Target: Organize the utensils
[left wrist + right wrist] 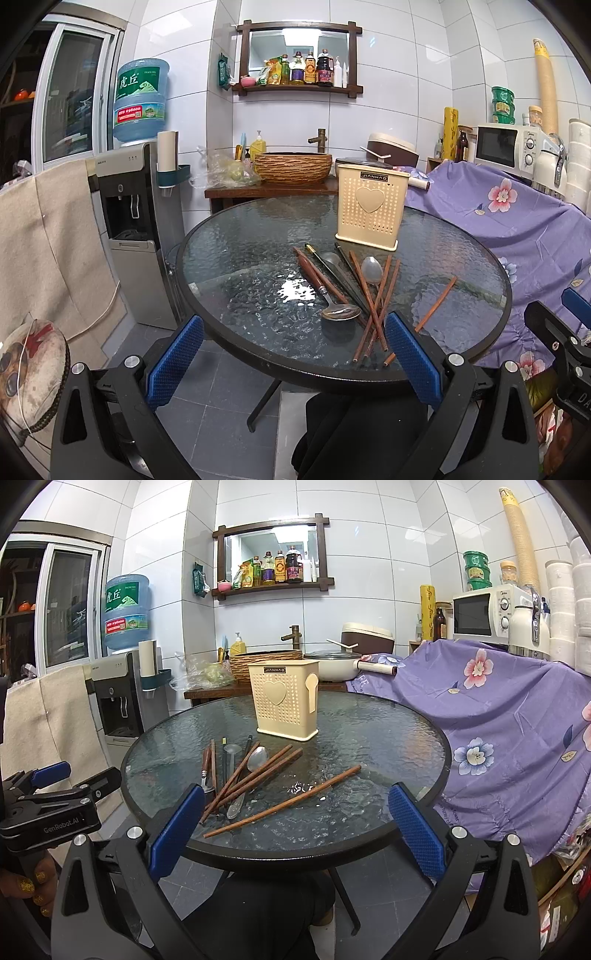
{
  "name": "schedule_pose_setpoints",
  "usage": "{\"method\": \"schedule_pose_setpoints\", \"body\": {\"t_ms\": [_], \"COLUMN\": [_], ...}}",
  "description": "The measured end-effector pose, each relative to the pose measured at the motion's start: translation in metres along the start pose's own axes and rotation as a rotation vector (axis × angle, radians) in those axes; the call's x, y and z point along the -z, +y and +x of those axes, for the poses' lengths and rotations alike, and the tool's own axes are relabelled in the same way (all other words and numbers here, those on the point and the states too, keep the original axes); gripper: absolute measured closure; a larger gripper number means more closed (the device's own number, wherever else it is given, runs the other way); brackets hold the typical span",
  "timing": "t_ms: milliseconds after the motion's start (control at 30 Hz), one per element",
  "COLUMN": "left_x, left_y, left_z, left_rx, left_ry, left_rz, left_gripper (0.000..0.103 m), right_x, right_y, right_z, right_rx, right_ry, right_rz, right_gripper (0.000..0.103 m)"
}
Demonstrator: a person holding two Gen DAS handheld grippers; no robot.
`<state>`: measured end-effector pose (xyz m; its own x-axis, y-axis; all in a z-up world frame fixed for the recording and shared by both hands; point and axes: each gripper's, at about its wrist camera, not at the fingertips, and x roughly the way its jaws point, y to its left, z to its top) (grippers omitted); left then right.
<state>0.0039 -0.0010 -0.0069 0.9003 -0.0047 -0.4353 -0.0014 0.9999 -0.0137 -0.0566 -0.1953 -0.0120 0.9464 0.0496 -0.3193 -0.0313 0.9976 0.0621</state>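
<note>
A cream perforated utensil holder [371,207] [283,703] with a heart on its front stands upright at the far side of the round glass table [240,240] [388,731]. In front of it lies a loose pile of utensils: brown wooden chopsticks [376,306] [255,773], a metal spoon with a brown handle [340,312], a clear plastic spoon [372,269] [258,757] and dark chopsticks [334,275]. One brown chopstick [284,803] [436,308] lies apart to the right. My left gripper [293,360] and right gripper [295,832] hover open at the table's near edge, holding nothing.
A water dispenser [136,229] stands left of the table. A purple flowered cloth [509,720] covers furniture on the right, with a microwave [484,614] behind it. A wicker basin [293,168] and pots sit on a wooden stand behind the table. Grey tile floor lies below.
</note>
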Motion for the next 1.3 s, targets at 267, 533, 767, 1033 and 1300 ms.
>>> {"method": "schedule_pose_setpoints", "body": {"t_ms": [267, 533, 767, 1033, 1300], "left_x": [0.004, 0.007, -0.002, -0.024, -0.044], "left_y": [0.001, 0.008, 0.028, 0.03, 0.021], "left_z": [0.004, 0.03, 0.067, 0.119, 0.169], "left_rx": [0.006, -0.021, -0.041, 0.043, 0.1], "left_ry": [0.012, 0.095, 0.164, 0.239, 0.314], "left_rz": [0.001, 0.015, 0.01, 0.015, 0.027], "left_gripper": [0.006, 0.006, 0.007, 0.019, 0.031], "right_x": [0.001, 0.003, -0.002, -0.019, -0.026], "right_y": [0.002, -0.002, -0.022, -0.052, -0.059], "right_z": [0.002, 0.029, 0.086, 0.162, 0.225], "right_rx": [-0.001, -0.031, -0.056, -0.002, 0.063], "right_ry": [0.006, 0.092, 0.246, 0.444, 0.586], "right_rz": [-0.004, -0.011, 0.026, 0.087, 0.093], "right_gripper": [0.005, 0.005, 0.009, 0.039, 0.062]}}
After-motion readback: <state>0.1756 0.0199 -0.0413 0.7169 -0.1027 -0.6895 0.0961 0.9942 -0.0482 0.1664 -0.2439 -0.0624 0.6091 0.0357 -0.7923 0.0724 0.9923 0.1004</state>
